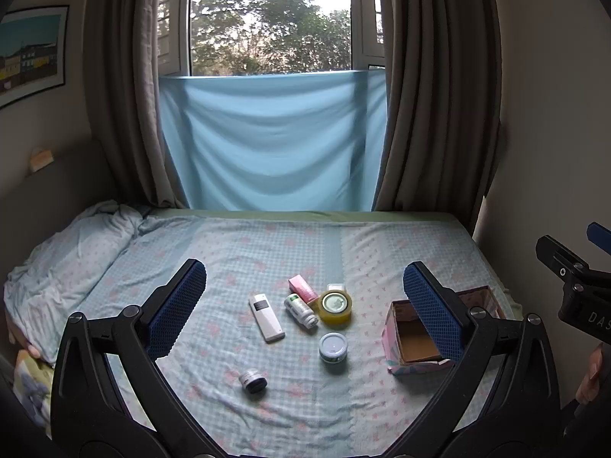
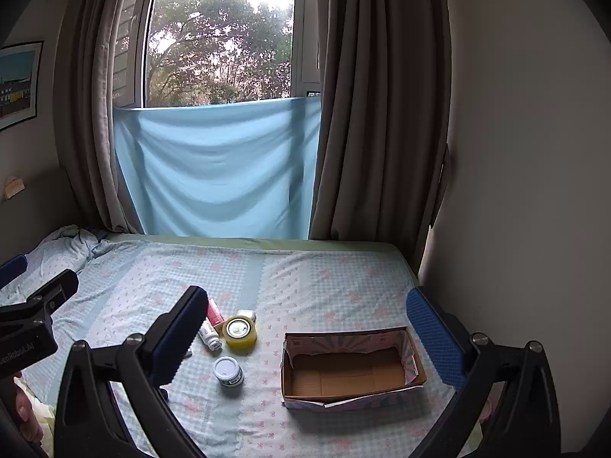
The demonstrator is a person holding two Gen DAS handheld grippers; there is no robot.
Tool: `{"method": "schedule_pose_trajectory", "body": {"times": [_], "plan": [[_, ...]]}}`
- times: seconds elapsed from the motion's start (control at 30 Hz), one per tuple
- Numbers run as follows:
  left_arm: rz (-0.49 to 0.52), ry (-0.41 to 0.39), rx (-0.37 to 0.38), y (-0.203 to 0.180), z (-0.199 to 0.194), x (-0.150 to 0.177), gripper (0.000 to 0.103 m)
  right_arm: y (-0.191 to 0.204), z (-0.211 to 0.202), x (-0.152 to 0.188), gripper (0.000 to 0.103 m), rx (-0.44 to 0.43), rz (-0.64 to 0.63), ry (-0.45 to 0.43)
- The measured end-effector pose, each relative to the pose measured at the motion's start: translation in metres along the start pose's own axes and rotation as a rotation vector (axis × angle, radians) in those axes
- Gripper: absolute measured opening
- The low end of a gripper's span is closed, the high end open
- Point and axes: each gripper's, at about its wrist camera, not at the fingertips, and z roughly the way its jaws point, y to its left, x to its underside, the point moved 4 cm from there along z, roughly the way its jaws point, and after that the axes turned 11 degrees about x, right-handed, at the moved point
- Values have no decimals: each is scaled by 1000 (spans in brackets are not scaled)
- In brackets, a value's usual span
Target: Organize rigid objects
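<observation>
Overhead, we held the left tool (image 1: 304, 293) above the bed (image 1: 382, 244), its two blue, waffle-textured pads wide apart with nothing between them, and the right tool (image 2: 307, 313) hung likewise with its pads spread and gripping nothing. The bed wore a soft checked sheet in pale blue with faded pink flowers, and the rigid things lay scattered on it near the middle. We saw a flat white remote (image 1: 266, 317) lying lengthwise, and just beside it a small white bottle (image 1: 301, 310) with a green label on its side. A pink rectangular carton (image 1: 302, 288) lay behind the bottle, touching or nearly touching a thick roll of yellowish tape (image 1: 335, 308) that lay flat with its hole upward. A small white rounded case (image 2: 246, 313) peeked out behind the roll. Nearer to us stood a squat round jar (image 1: 333, 347) with a pale ribbed lid, and further toward the left, apart from the rest, a tiny silvery pot (image 1: 252, 380) tilted on the cloth. To the right sat an open cardboard box (image 2: 349, 372), brown and bare inside, pink-patterned outside, its torn rim uneven, well apart from the cluster. A rumpled quilt (image 1: 68, 252) was bunched at the bed's left end below grey-brown curtains (image 1: 439, 87) and a smooth blue cloth (image 1: 271, 137).
</observation>
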Motion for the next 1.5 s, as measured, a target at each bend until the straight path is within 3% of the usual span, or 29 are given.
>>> {"method": "schedule_pose_trajectory", "body": {"times": [0.4,0.43,1.5], "plan": [[-2,-7,-14,-2,-5,-1,103,-2,-6,0,103,-8,-1,-7],[-50,-17,-124,2,-8,-1,103,-2,-7,1,103,-9,-1,-7],[-48,-15,-128,-9,-5,0,103,-9,-9,2,103,-2,5,-4]]}}
